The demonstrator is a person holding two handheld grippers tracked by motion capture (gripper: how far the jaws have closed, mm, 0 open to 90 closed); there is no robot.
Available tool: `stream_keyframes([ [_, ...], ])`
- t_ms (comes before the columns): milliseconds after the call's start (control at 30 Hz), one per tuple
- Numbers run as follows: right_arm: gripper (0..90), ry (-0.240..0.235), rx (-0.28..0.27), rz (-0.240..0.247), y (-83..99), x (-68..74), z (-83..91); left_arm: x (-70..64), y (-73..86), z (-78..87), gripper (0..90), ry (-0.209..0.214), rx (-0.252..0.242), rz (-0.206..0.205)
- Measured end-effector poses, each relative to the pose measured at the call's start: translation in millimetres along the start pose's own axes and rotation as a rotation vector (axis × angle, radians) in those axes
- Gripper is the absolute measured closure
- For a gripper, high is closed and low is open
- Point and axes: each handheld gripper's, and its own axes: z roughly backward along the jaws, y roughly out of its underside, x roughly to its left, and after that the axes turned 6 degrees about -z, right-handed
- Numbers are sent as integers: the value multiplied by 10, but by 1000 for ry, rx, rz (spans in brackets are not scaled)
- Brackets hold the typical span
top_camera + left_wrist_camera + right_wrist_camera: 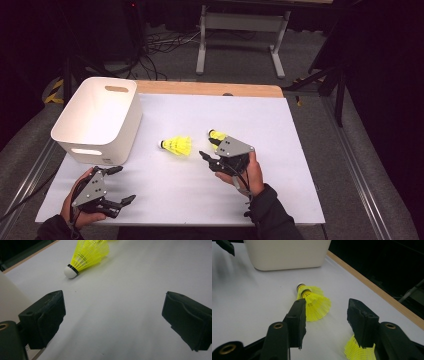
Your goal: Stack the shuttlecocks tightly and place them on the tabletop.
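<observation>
At the lower left of the high view, the left hand-held gripper [121, 185] rests low over the white tabletop [280, 150], jaws spread wide with nothing between them; in its own view the two black jaws frame bare surface, and a yellow shuttlecock [87, 255] lies beyond them at the upper middle.

Right of centre in the high view, the right hand-held gripper [210, 147] has its jaws parted too and grips nothing. A second shuttlecock [217, 135] lies right at its far jaw; in the right gripper view its yellow skirt [359, 351] peeks out at the bottom right, under that jaw. The first shuttlecock [176, 145] lies on its side just left of this gripper, cork end pointing toward the white bin [97, 120] at the upper left.

The step in hand seems to be picking up a shuttlecock for the bin. To do it well, straddle the skirt near the cork, close gently so the plastic doesn't crush, and lift clear before swinging over the rim.
</observation>
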Motion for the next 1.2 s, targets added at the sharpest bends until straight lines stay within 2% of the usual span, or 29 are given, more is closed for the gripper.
stream_keyframes([
  [200, 437, 27, 9, 36, 108, 20, 151, 3, -3, 7, 54, -7, -4, 6],
  [367, 396, 44, 7, 41, 167, 22, 204, -2, -3, 3, 54, -5, 1, -1],
  [567, 315, 80, 14, 30, 281, 20, 246, 5, 2, 9, 53, -7, -4, 2],
  [867, 242, 93, 1, 19, 396, 34, 329, -8, -12, 14, 53, -14, -4, -3],
  [1033, 205, 101, 1, -8, 482, 2, 376, -3, -8, 13, 52, -15, -8, -1],
  [1200, 181, 105, 2, -14, 546, -25, 426, -8, -11, 17, 48, -19, -4, -6],
])
